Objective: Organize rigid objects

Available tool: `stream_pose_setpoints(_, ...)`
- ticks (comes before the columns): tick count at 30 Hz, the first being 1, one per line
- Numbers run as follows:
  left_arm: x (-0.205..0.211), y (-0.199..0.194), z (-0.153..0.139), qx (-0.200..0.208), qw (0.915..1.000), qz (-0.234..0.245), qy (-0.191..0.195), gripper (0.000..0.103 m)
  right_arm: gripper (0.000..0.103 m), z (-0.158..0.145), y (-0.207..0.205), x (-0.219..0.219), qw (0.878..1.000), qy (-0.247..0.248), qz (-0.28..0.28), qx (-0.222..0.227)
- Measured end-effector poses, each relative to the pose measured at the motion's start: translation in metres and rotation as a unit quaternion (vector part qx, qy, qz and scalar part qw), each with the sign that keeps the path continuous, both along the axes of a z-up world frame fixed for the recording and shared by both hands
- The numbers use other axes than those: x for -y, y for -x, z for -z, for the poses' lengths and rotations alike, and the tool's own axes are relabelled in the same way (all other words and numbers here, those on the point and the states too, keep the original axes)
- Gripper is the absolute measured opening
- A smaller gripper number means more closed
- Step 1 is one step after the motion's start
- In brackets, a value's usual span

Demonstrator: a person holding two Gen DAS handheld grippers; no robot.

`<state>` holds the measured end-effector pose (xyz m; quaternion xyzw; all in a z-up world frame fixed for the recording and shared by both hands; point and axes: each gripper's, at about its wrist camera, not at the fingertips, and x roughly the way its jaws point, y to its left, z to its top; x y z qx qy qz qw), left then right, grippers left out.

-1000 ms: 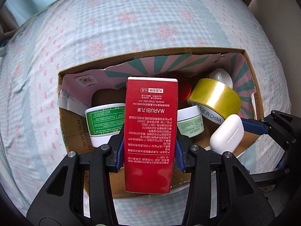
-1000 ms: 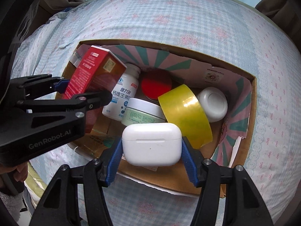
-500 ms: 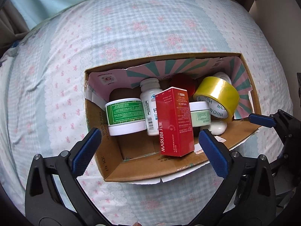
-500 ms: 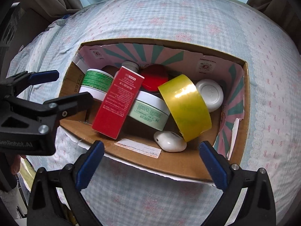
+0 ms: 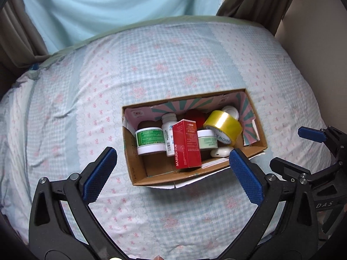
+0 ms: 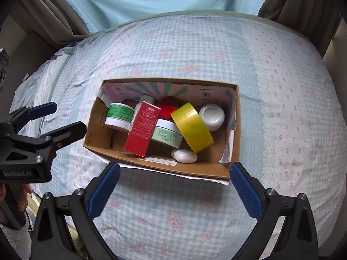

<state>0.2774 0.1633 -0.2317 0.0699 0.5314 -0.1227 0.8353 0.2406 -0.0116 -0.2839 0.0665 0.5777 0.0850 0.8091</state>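
Note:
A cardboard box [image 5: 138, 169] [image 6: 97, 130] lies on the bed. In it a red carton [image 5: 186, 144] [image 6: 142, 129] leans on a white bottle [image 5: 169, 127]. Beside them are a green-labelled jar [image 5: 149, 138] [image 6: 119, 116], a pale green jar [image 5: 207, 142] [image 6: 167, 133], a yellow tape roll [image 5: 223, 127] [image 6: 192, 127], a white earbud case [image 5: 221, 151] [image 6: 184, 155], a white round jar [image 6: 212, 114] and a red lid [image 6: 167, 107]. My left gripper [image 5: 171, 173] and right gripper [image 6: 173, 186] are open and empty, above the box's near side.
The bed [image 5: 173, 65] has a light blue checked cover with pink flowers. Curtains [image 5: 108, 4] hang behind it, and a wall [image 5: 321, 32] stands at the right. The other gripper shows at each view's side, on the right [image 5: 314, 134] and on the left [image 6: 43, 110].
Both grippers opened: the left let go of the red carton, the right of the white earbud case, both now in the box. Both grippers then drew back and up.

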Motion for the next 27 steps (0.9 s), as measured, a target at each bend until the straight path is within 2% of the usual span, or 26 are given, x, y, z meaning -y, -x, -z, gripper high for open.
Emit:
stream_pose_setpoints(4,0.004,0.027,-0.079,0.059,0.9977,-0.019,0.028,0.103,0.100,-0.076,0.020,0.026,0.998,0.011,0.029,0.053)
stream_pose_setpoints(7,0.010,0.056,-0.135,0.115,0.9920,-0.035,0.039,0.103,0.100,-0.134,0.040,0.043,0.994,0.025,0.044,0.101)
stream_pose_setpoints(11,0.021,0.097,-0.188,0.177,0.9821,-0.051,0.038,0.103,0.100,-0.196,0.071,0.061,0.984,0.045,0.054,0.162)
stream_pose_setpoints(17,0.042,0.147,-0.220,0.222,0.9726,-0.064,0.029,0.103,0.100,-0.243,0.113,0.082,0.971,0.057,0.072,0.220)
stream_pose_setpoints(24,0.055,0.188,-0.230,0.252,0.9635,-0.072,0.057,0.103,0.100,-0.256,0.148,0.091,0.961,0.079,0.078,0.255)
stream_pose_setpoints(27,0.060,0.201,-0.235,0.267,0.9595,-0.071,0.057,0.103,0.100,-0.257,0.157,0.096,0.958,0.081,0.081,0.261)
